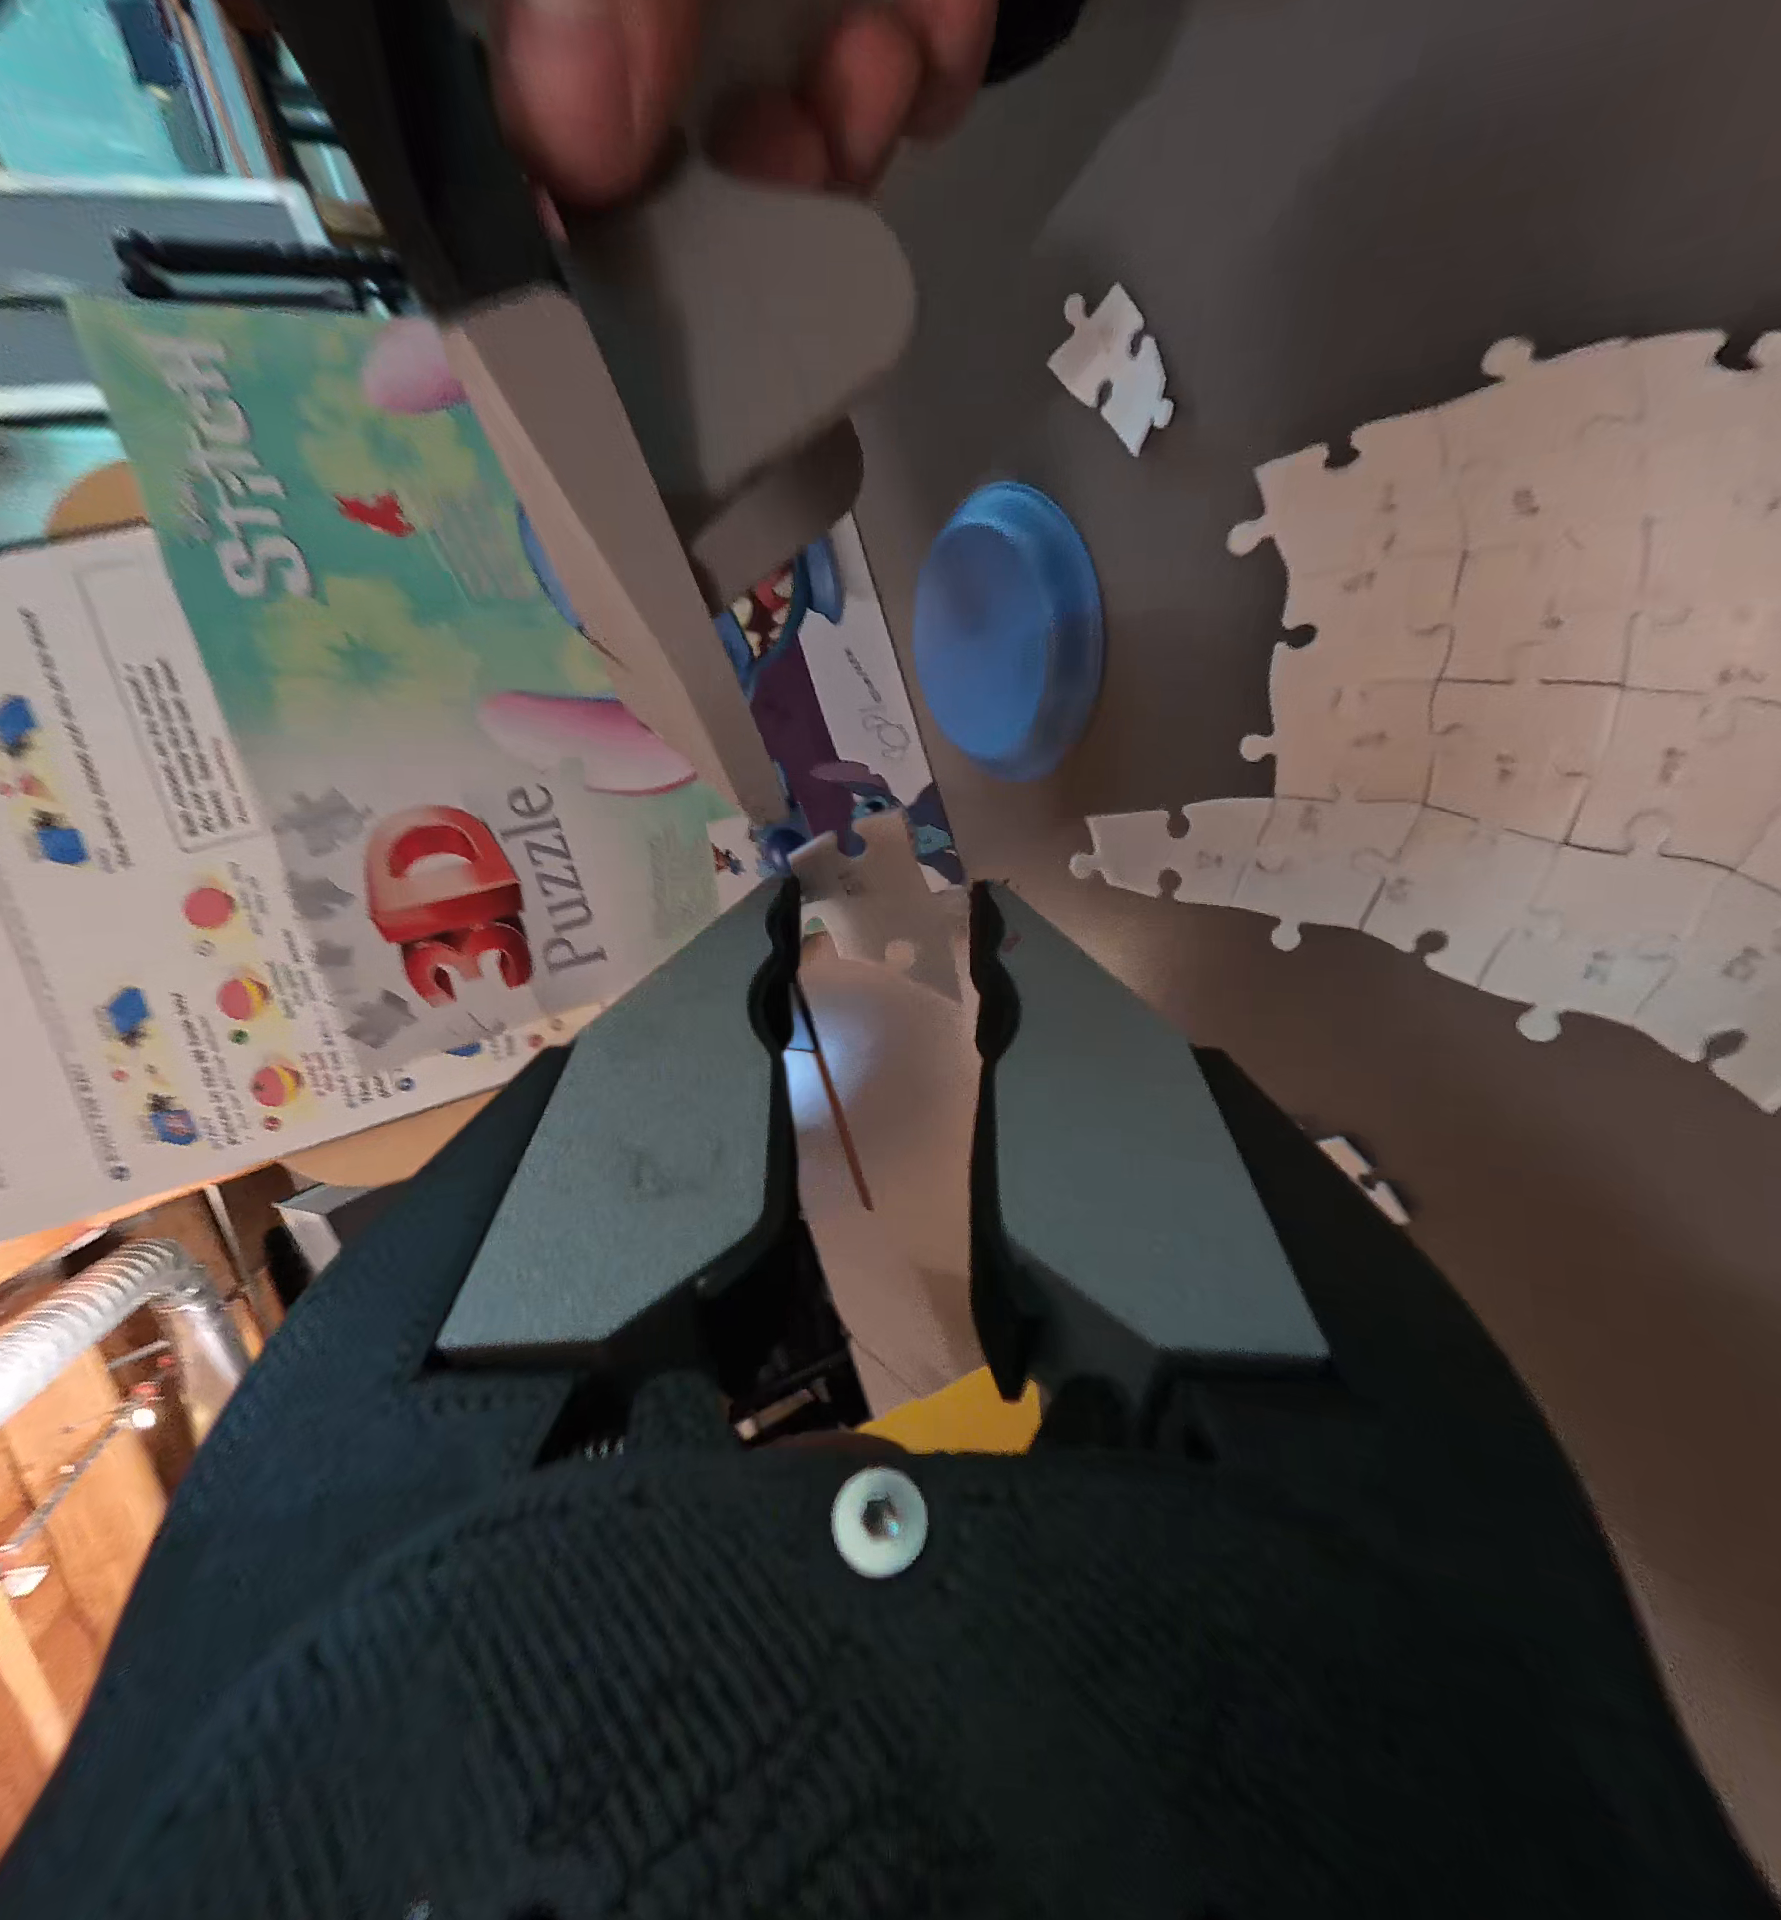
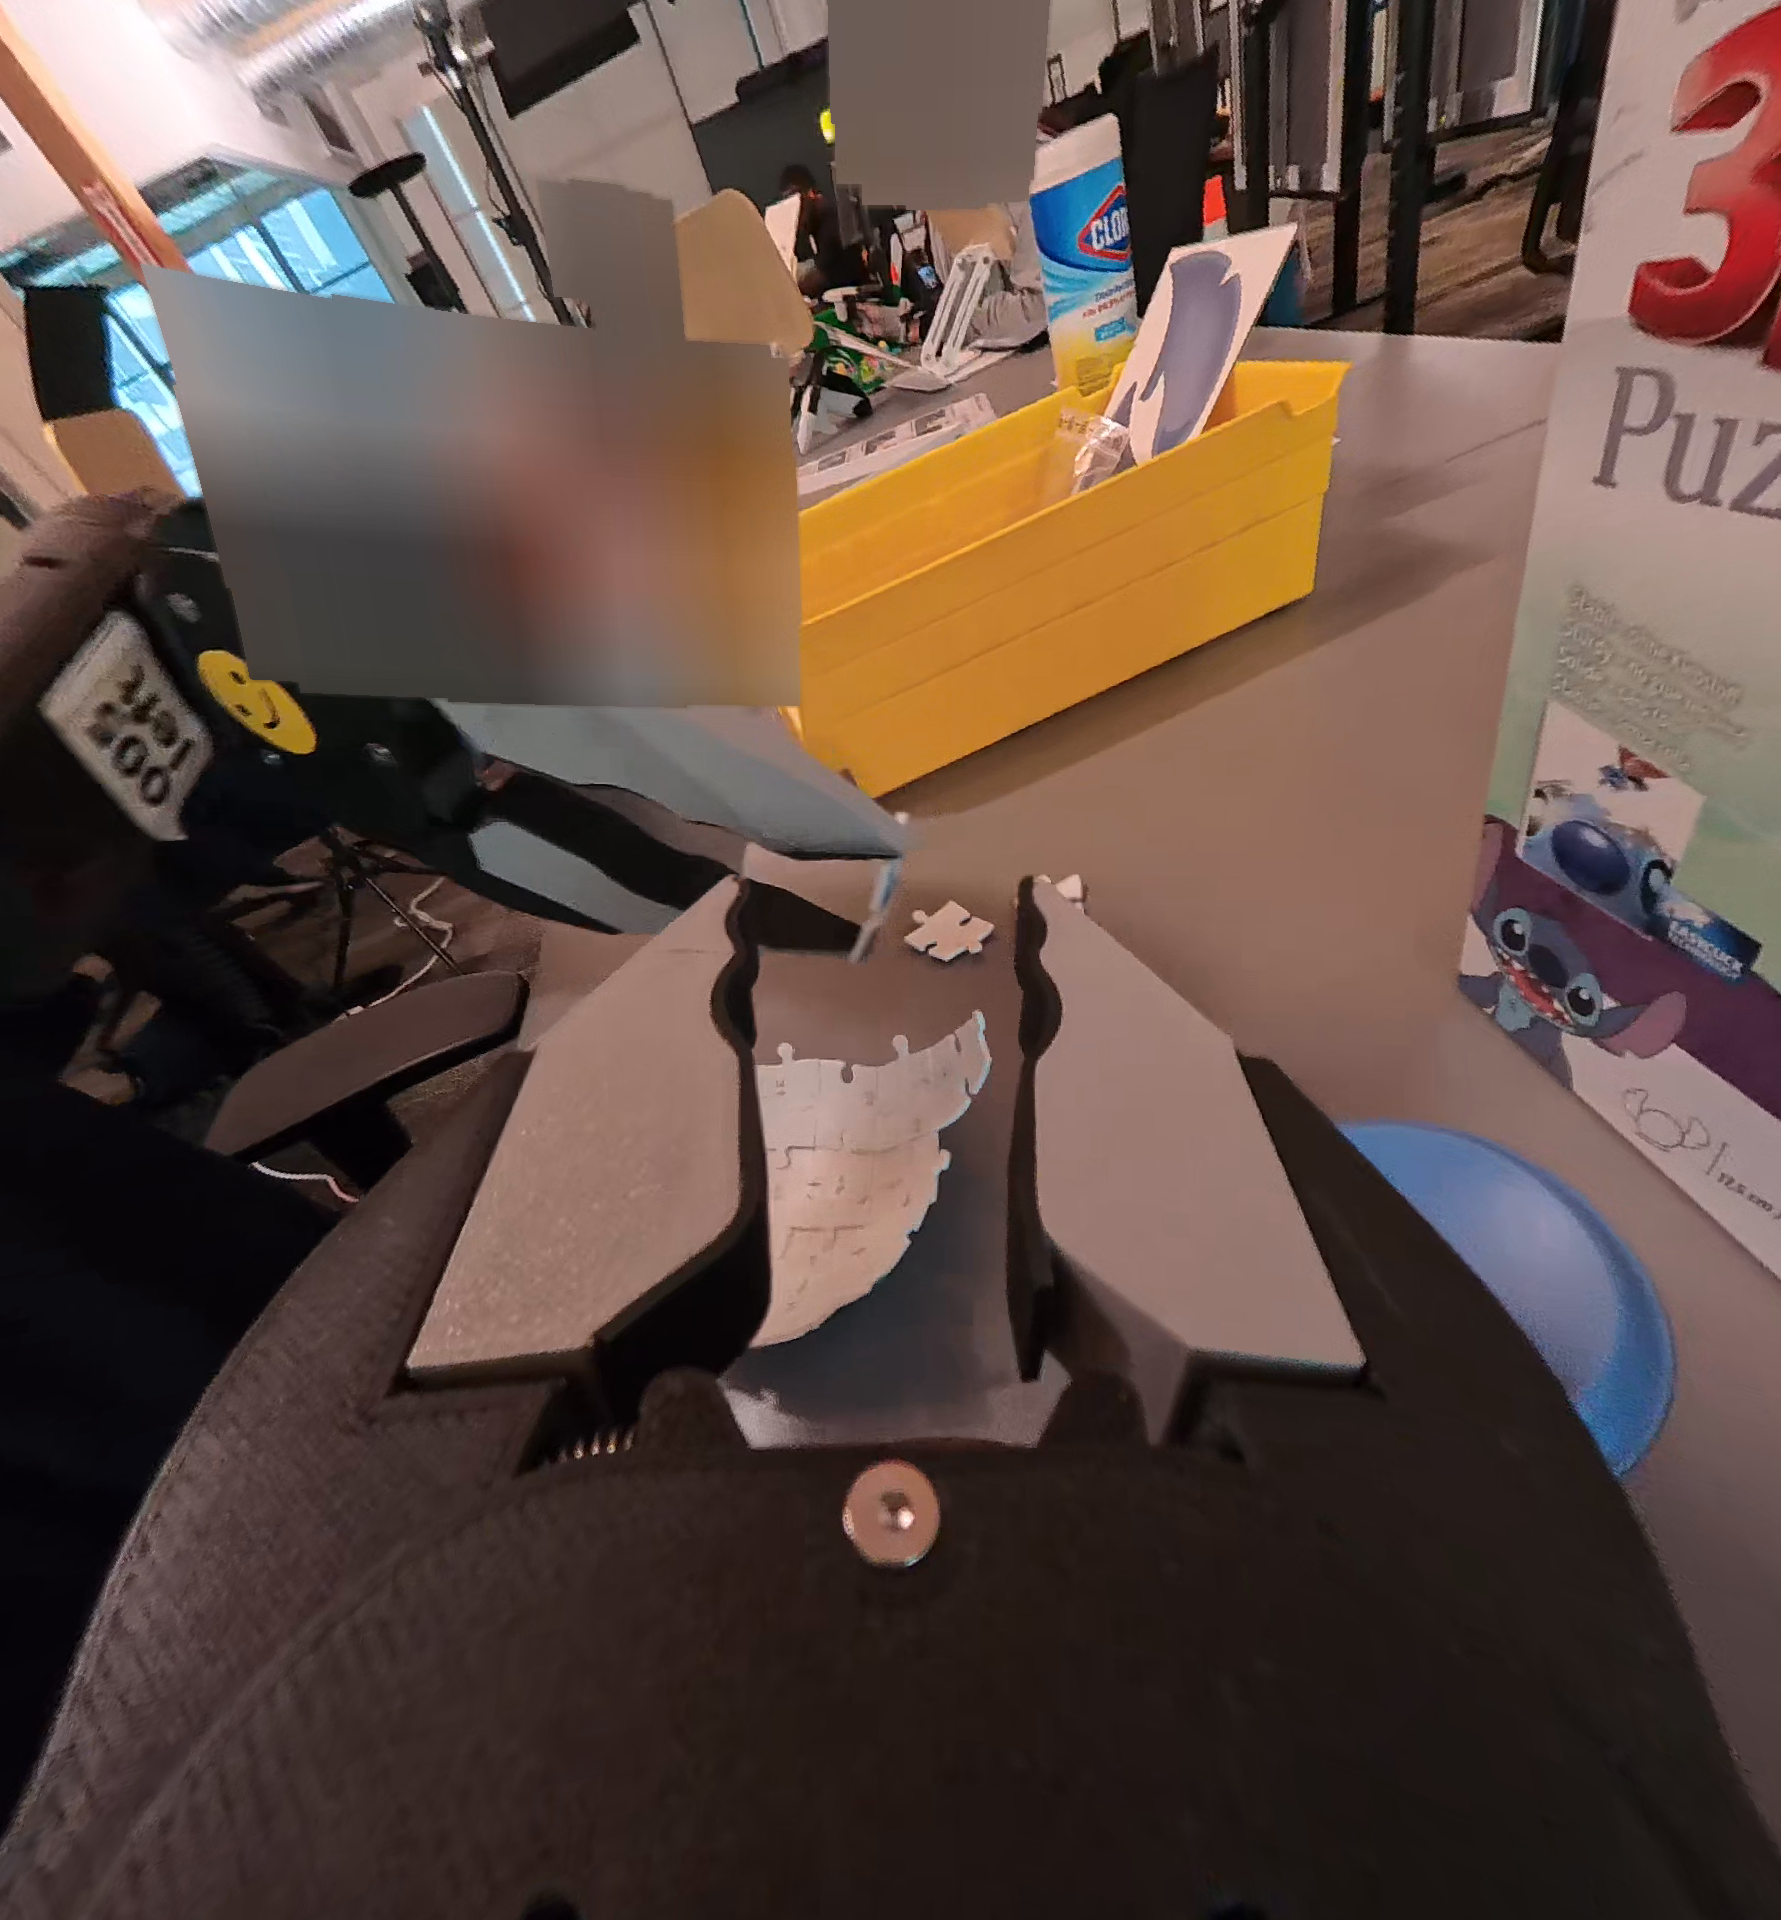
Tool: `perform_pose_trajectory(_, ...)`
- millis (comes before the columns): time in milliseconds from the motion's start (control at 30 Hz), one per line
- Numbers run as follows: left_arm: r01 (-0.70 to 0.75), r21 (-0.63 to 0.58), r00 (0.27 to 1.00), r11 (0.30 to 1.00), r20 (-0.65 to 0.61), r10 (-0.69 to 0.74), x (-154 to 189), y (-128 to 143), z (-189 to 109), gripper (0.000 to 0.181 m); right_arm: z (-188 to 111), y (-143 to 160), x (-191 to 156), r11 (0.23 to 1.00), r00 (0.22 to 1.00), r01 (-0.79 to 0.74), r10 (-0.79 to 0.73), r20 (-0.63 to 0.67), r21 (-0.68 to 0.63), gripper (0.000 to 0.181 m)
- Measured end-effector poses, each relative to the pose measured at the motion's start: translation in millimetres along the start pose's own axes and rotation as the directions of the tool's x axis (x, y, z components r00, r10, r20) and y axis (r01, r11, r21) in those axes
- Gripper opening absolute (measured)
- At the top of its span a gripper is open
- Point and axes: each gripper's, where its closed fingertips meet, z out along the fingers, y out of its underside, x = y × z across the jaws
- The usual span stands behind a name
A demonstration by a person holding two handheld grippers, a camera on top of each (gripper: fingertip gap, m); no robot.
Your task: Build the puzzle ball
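Note:
My left gripper [image 1: 883,899] is shut on a small white puzzle piece [image 1: 865,914], gripped by its edges at the fingertips. In the right wrist view this piece [image 2: 878,914] hangs from the left gripper's fingers [image 2: 720,790], between my right fingertips. My right gripper [image 2: 883,899] is open and empty; its fingers [image 1: 647,582] come down from the top with a hand above, tip close to the held piece. A curved assembled puzzle section [image 1: 1592,727] lies white side up on the grey table, also below my right gripper [image 2: 865,1164].
A blue dome stand [image 1: 1011,629] [image 2: 1509,1268] sits beside the upright puzzle box [image 1: 346,675] [image 2: 1696,623]. Loose white pieces [image 1: 1114,369] [image 2: 948,928] lie on the table. A yellow bin [image 2: 1052,561] and a wipes canister [image 2: 1083,270] stand farther back. Only a small space, under 4 cm, lies between the two pairs of fingers. My left tips are roughly 11 centimeters from the curved assembled puzzle section [image 1: 1592,727].

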Motion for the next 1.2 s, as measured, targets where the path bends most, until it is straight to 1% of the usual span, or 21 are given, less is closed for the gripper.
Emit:
perform_pose_trajectory(67,-0.042,0.001,0.999,0.999,0.026,0.042,-2.3,-7.0,-1.6,0.031,1.7,3.7,2.0,1.000,1.000,0.009,-0.009,-0.014,-0.019,0.044)
perform_pose_trajectory(133,-0.061,0.000,0.998,0.998,0.021,0.061,-1.3,-11.6,-1.4,0.031,4.2,6.8,0.1,0.999,1.000,0.011,-0.011,-0.003,-0.035,0.039)
perform_pose_trajectory(167,-0.071,-0.006,0.997,0.997,0.024,0.071,-1.5,-12.1,-1.1,0.031,5.5,8.4,-1.7,0.999,1.000,0.012,-0.011,0.009,-0.044,0.034)
perform_pose_trajectory(233,-0.094,-0.014,0.995,0.995,0.041,0.094,-3.5,-12.1,-0.5,0.031,8.1,14.9,-3.9,0.997,1.000,0.022,-0.021,0.020,-0.078,0.005)
perform_pose_trajectory(300,-0.093,-0.021,0.995,0.995,0.035,0.094,-3.2,-11.4,0.0,0.031,11.8,20.6,-5.1,0.994,0.999,0.025,-0.022,0.026,-0.103,0.002)
perform_pose_trajectory(400,-0.102,-0.024,0.994,0.995,0.036,0.103,-1.4,-10.9,-0.6,0.031,15.3,23.3,-4.5,0.994,1.000,0.016,-0.013,0.025,-0.108,0.000)
perform_pose_trajectory(533,-0.137,-0.031,0.984,0.990,0.111,0.140,-5.6,-11.0,-3.5,0.031,14.7,18.9,-6.1,0.997,0.999,0.005,-0.002,0.034,-0.079,0.000)
perform_pose_trajectory(600,-0.104,-0.014,0.984,0.995,0.142,0.105,-7.7,-11.2,-6.6,0.031,14.7,16.1,-8.4,0.998,0.999,0.001,0.002,0.045,-0.062,0.000)
perform_pose_trajectory(667,-0.051,0.012,0.988,0.999,0.145,0.049,-6.9,-10.3,-10.2,0.030,16.3,15.8,-8.7,0.998,0.999,-0.006,0.009,0.045,-0.057,0.000)
perform_pose_trajectory(700,-0.027,0.019,0.989,0.999,0.144,0.024,-6.3,-8.7,-12.3,0.011,17.4,19.6,-4.9,0.997,1.000,-0.002,0.004,0.021,-0.075,0.000)
perform_pose_trajectory(733,-0.019,0.020,0.990,1.000,0.143,0.016,-5.7,-5.6,-13.8,0.000,18.6,24.9,-1.3,0.995,1.000,0.001,-0.001,0.003,-0.102,0.000)
perform_pose_trajectory(767,-0.004,0.017,0.987,1.000,0.164,0.001,-9.0,-1.8,-15.2,0.000,19.7,28.7,1.0,0.993,1.000,-0.002,0.001,-0.007,-0.117,0.000)
perform_pose_trajectory(867,0.079,0.016,0.984,0.997,0.159,-0.080,-9.5,9.4,-17.6,0.000,18.6,28.5,9.4,0.994,0.999,-0.038,0.034,-0.037,-0.101,0.000)
perform_pose_trajectory(933,0.196,0.057,0.968,0.979,0.149,-0.202,-8.2,12.6,-20.6,0.000,13.0,20.2,12.0,0.997,0.998,-0.050,0.048,-0.041,-0.050,0.000)
perform_pose_trajectory(967,0.292,0.086,0.942,0.952,0.148,-0.302,-10.2,14.9,-21.5,0.000,9.7,15.0,12.2,0.998,0.998,-0.053,0.052,-0.037,-0.020,0.000)
perform_pose_trajectory(1000,0.416,0.115,0.894,0.902,0.131,-0.429,-11.8,17.8,-21.0,0.000,6.7,9.3,11.3,0.998,0.998,-0.054,0.054,-0.028,0.014,0.000)
perform_pose_trajectory(1033,0.547,0.140,0.825,0.825,0.076,-0.560,-10.6,19.1,-19.2,0.000,4.1,3.1,9.4,0.997,0.998,-0.052,0.053,-0.013,0.052,0.000)
perform_pose_trajectory(1067,0.662,0.156,0.741,0.733,0.008,-0.671,-9.1,19.4,-17.2,0.000,2.0,-3.1,6.1,0.995,0.999,-0.047,0.047,0.006,0.091,0.000)
perform_pose_trajectory(1133,0.824,0.176,0.560,0.538,-0.117,-0.820,-10.9,18.3,-15.4,0.000,-0.5,-12.4,-1.9,0.988,0.999,-0.033,0.026,0.047,0.152,0.000)
perform_pose_trajectory(1167,0.872,0.196,0.481,0.448,-0.182,-0.857,-13.5,15.4,-16.1,0.008,-1.1,-15.9,-5.4,0.984,0.998,-0.024,0.014,0.062,0.177,0.000)
perform_pose_trajectory(1200,0.904,0.220,0.414,0.366,-0.242,-0.878,-17.3,11.8,-17.6,0.032,-1.6,-18.7,-9.0,0.980,0.997,-0.016,0.001,0.076,0.199,0.000)
